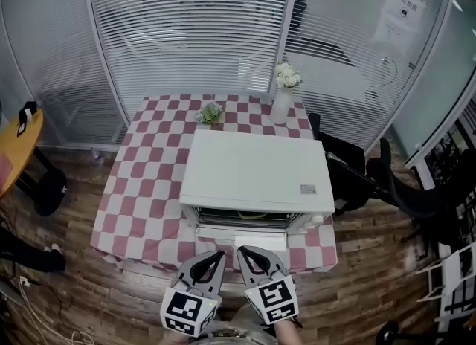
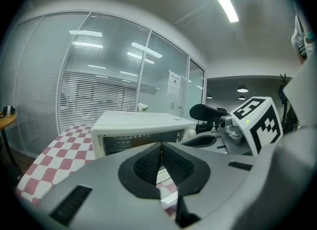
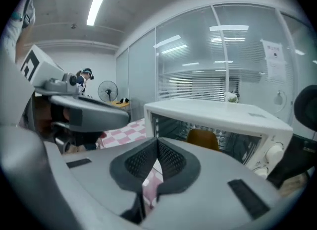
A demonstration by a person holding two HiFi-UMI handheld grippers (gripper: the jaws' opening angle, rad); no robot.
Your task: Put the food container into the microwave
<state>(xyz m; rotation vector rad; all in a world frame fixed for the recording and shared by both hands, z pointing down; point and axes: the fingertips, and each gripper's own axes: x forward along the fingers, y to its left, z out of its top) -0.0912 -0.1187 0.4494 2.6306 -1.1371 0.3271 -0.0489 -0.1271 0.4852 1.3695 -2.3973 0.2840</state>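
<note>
We see the counter (image 1: 141, 187) under a red-and-white checked cloth, with the white microwave (image 1: 256, 172) standing at its near edge. The microwave's door (image 1: 242, 236) is dropped open toward us. Just in front of that door, side by side and off the counter, are the left gripper (image 1: 213, 258) and the right gripper (image 1: 246, 254). Each is clenched with its pads pressed together on nothing (each gripper's own view shows this plainly). Behind the microwave stands a white vase (image 1: 282, 105) of pale flowers, with a small green plant (image 1: 211, 114) to its left. The amber food container (image 3: 202, 139) sits inside the microwave's cavity, well apart from both grippers.
</note>
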